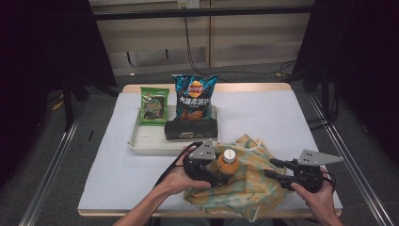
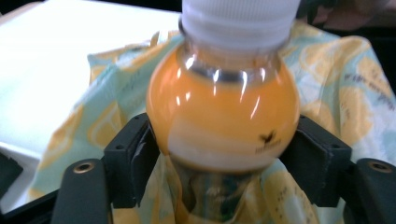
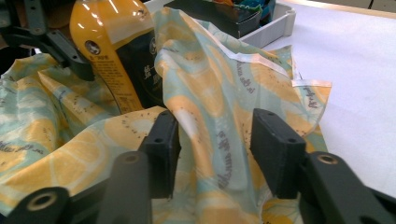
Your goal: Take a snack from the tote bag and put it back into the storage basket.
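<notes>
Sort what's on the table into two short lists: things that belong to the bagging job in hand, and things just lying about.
In the job:
- orange juice bottle, held in the left tongs
- lemon-print bag, around the bottle's lower part
- right tongs, open, with a fold of the bag between them

Lying about:
- white tray
- blue chip bag
- green snack packet
- black box

The bottle (image 1: 228, 163) is orange with a white cap and a dark label. The bag (image 1: 244, 188) is pale green with yellow-orange lemon slices. At twelve o'clock, a white tray (image 1: 141, 143) holds a green packet (image 1: 154, 106), a blue chip bag (image 1: 194, 96) and a black box (image 1: 191, 129).
</notes>
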### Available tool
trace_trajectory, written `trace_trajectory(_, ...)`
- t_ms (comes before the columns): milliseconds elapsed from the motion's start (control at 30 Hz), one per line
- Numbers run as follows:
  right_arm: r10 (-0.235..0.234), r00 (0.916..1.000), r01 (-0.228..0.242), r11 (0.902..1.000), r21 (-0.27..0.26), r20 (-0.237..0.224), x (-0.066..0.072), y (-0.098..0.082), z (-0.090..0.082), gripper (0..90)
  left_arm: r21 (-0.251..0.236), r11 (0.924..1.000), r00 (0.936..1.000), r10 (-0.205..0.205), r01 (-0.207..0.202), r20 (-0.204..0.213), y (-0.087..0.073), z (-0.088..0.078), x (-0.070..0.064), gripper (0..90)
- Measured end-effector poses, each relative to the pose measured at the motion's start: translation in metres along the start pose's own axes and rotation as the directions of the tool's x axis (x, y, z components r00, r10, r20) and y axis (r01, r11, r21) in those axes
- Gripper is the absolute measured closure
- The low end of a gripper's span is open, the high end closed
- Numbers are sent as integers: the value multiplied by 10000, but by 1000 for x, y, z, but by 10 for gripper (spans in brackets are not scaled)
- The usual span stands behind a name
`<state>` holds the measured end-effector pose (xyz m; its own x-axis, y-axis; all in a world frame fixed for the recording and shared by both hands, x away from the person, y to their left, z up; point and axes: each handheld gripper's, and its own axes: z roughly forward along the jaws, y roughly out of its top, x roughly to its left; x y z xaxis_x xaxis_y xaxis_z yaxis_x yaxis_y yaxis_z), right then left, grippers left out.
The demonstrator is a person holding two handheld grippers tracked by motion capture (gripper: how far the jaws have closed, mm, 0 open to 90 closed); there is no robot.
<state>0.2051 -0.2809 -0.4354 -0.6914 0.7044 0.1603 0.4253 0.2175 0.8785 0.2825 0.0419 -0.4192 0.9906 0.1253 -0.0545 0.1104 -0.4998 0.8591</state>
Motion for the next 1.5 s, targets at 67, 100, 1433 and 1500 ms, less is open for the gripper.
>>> trace_trajectory(67,-9,10000,9,10000,-19,-2,0,0,0,507,-133,9999,10000,-56,56,8,3,0,0,263)
trace_trajectory(100,10,10000,-10,10000,-12,-2,0,0,0,495,-168,9999,10000,-27,28,51,4,0,1,252)
trace_trajectory(1433,258,9980,-218,9974,-692,584,7,-4,-4,47,-685,9944,9963,-779,803,372,12,-15,0,307)
trace_trajectory(1500,214,9975,-164,9972,-728,681,7,-4,-4,51,-650,9952,9970,-719,737,296,13,-18,1,307)
